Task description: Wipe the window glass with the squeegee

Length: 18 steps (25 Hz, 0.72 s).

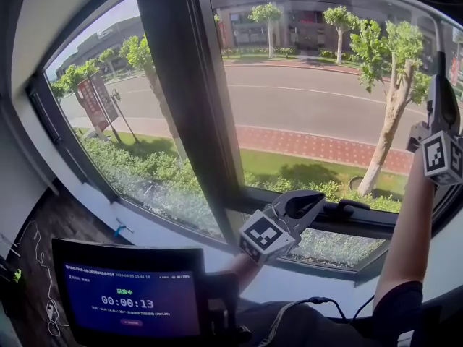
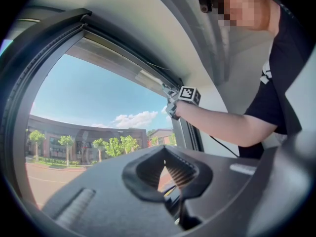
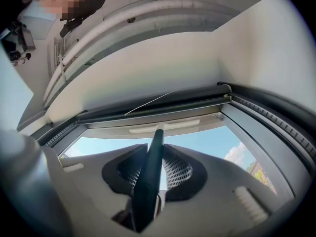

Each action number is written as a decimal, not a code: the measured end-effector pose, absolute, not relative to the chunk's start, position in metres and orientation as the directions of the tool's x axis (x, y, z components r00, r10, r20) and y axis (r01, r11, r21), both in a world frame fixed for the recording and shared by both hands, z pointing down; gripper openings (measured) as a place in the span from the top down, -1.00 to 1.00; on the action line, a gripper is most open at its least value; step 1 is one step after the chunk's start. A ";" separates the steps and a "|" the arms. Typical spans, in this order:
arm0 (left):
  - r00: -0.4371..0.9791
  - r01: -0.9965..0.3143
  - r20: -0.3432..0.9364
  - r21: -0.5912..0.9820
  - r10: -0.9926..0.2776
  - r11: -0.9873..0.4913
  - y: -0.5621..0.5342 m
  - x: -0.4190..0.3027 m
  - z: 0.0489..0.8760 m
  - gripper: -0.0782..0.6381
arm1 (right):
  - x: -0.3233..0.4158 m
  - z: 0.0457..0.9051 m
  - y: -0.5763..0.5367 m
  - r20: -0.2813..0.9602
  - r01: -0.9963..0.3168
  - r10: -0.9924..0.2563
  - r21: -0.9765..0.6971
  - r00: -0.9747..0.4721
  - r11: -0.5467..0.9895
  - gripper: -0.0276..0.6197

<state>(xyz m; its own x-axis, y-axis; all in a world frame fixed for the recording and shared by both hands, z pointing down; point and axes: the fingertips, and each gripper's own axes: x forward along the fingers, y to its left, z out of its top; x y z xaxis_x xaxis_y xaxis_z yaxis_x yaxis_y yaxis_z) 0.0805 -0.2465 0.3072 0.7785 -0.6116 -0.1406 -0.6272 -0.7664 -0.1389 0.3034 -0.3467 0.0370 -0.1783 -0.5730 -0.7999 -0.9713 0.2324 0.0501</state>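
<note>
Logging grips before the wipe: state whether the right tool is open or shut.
Shut on the squeegee handle: the right tool has both jaws pressed against its dark shaft.

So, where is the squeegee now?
In the right gripper view, the squeegee stands clamped in the right hand-held gripper, its blade near the window's top frame.

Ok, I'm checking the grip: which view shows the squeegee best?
The right gripper view: the squeegee runs up from the right hand-held gripper, shut on its handle, to the blade near the top of the window glass. The head view shows only the handle above that gripper; the left gripper view shows it tiny.
</note>
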 end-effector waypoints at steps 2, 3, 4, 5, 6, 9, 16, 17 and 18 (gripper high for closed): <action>0.774 -0.632 -0.144 -0.142 -0.616 -0.762 -0.249 0.078 0.311 0.77 | 0.303 0.041 -0.347 -0.795 -0.973 -0.582 0.045 -0.171 0.225 0.61; 0.772 -0.635 -0.147 -0.143 -0.619 -0.759 -0.251 0.076 0.313 0.77 | 0.302 0.044 -0.346 -0.789 -0.976 -0.592 0.041 -0.164 0.215 0.61; 0.771 -0.636 -0.148 -0.142 -0.619 -0.758 -0.252 0.074 0.315 0.77 | 0.301 0.046 -0.345 -0.784 -0.977 -0.600 0.039 -0.159 0.207 0.61; 0.773 -0.634 -0.148 -0.141 -0.617 -0.760 -0.252 0.074 0.316 0.77 | 0.299 0.048 -0.345 -0.781 -0.978 -0.604 0.040 -0.158 0.204 0.61; 0.773 -0.634 -0.148 -0.142 -0.617 -0.760 -0.252 0.073 0.316 0.77 | 0.298 0.049 -0.344 -0.781 -0.978 -0.604 0.041 -0.159 0.204 0.61; 0.771 -0.636 -0.146 -0.150 -0.619 -0.757 -0.252 0.073 0.320 0.77 | 0.298 0.052 -0.341 -0.780 -0.978 -0.604 0.043 -0.160 0.204 0.61; 0.781 -0.625 -0.145 -0.153 -0.608 -0.766 -0.250 0.077 0.319 0.77 | 0.302 0.057 -0.336 -0.773 -0.979 -0.613 0.047 -0.161 0.197 0.61; 0.781 -0.624 -0.145 -0.153 -0.607 -0.767 -0.250 0.077 0.319 0.77 | 0.302 0.058 -0.336 -0.772 -0.979 -0.615 0.048 -0.162 0.197 0.61; 0.782 -0.622 -0.144 -0.151 -0.606 -0.768 -0.250 0.078 0.319 0.77 | 0.302 0.059 -0.336 -0.771 -0.979 -0.616 0.048 -0.162 0.198 0.61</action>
<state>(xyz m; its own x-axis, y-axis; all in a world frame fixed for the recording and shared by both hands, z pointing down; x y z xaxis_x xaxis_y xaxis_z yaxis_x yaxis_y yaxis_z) 0.0780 -0.2499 0.3191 0.7825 -0.6057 -0.1444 -0.6224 -0.7680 -0.1511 0.3024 -0.3355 0.0591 -0.1624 -0.6164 -0.7705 -0.9791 0.1976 0.0483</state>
